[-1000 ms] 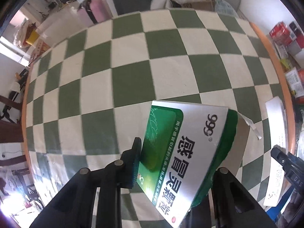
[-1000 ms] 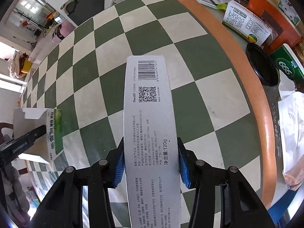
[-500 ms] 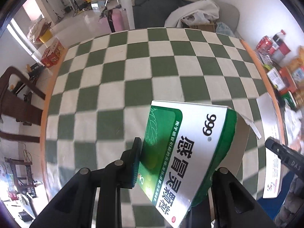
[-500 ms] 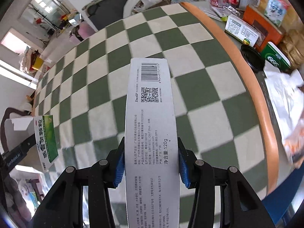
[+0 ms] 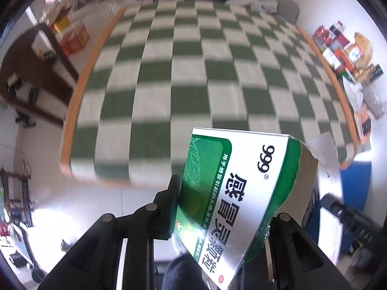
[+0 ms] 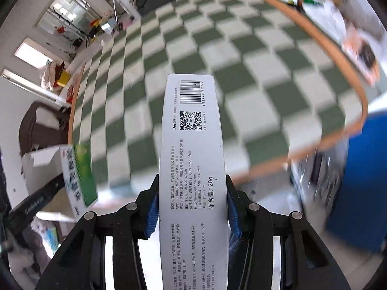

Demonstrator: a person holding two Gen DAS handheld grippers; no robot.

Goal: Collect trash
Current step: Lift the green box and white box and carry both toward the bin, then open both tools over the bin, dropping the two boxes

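Both held boxes now hang past the near edge of the checkered table (image 5: 193,77), over bare floor, where before they hung above its squares. The table sits toward twelve o'clock, blurred. A blue bin (image 6: 358,181) appears at three o'clock in the right wrist view.

green-white medicine box (image 5: 232,207): tilted, flap open, between left fingers | long white carton (image 6: 193,169): lengthwise between right fingers
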